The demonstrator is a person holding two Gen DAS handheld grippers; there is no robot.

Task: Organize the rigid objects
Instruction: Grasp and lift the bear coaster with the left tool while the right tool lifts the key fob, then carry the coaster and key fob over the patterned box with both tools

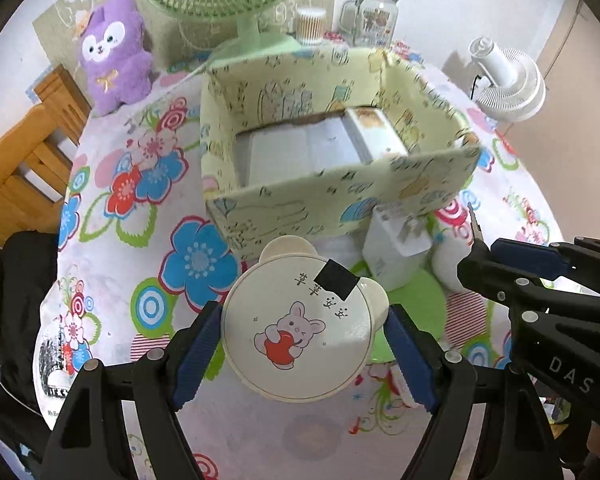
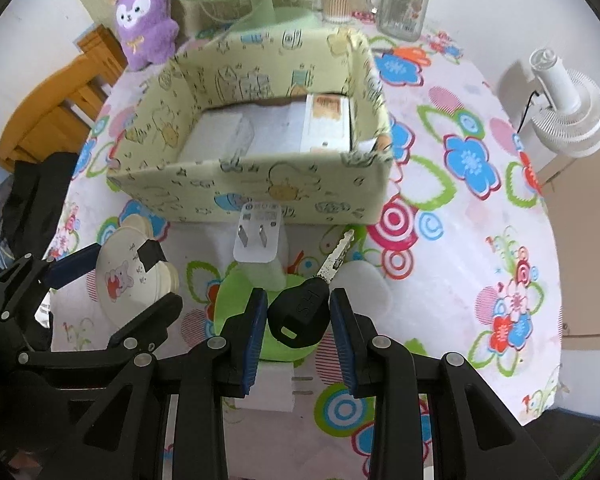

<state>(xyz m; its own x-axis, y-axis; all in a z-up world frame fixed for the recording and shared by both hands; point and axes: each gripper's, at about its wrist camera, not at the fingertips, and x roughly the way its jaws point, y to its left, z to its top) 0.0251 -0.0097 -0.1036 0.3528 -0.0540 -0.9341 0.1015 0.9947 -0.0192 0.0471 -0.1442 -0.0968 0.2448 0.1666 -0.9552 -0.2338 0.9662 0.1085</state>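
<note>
Cream-coloured and round, the bunny-printed lid (image 1: 296, 330) sat clamped at its rim between the blue pads of the left claw (image 1: 302, 344), held flat and clear of the floral table (image 1: 112, 240), probably so it could be carried level over the wall of the yellow fabric box (image 1: 332, 184) just beyond. The right claw (image 2: 298, 330) was clenched on the black head of a key (image 2: 300, 314), its metal blade pointing forward toward the same box; a grip on the thick head left the thin blade free. Inside the box lay pale flat packets and a white carton against the right wall. A white plug adapter (image 2: 258, 240) stood on the table just in front of the box, not yet put away.
</note>
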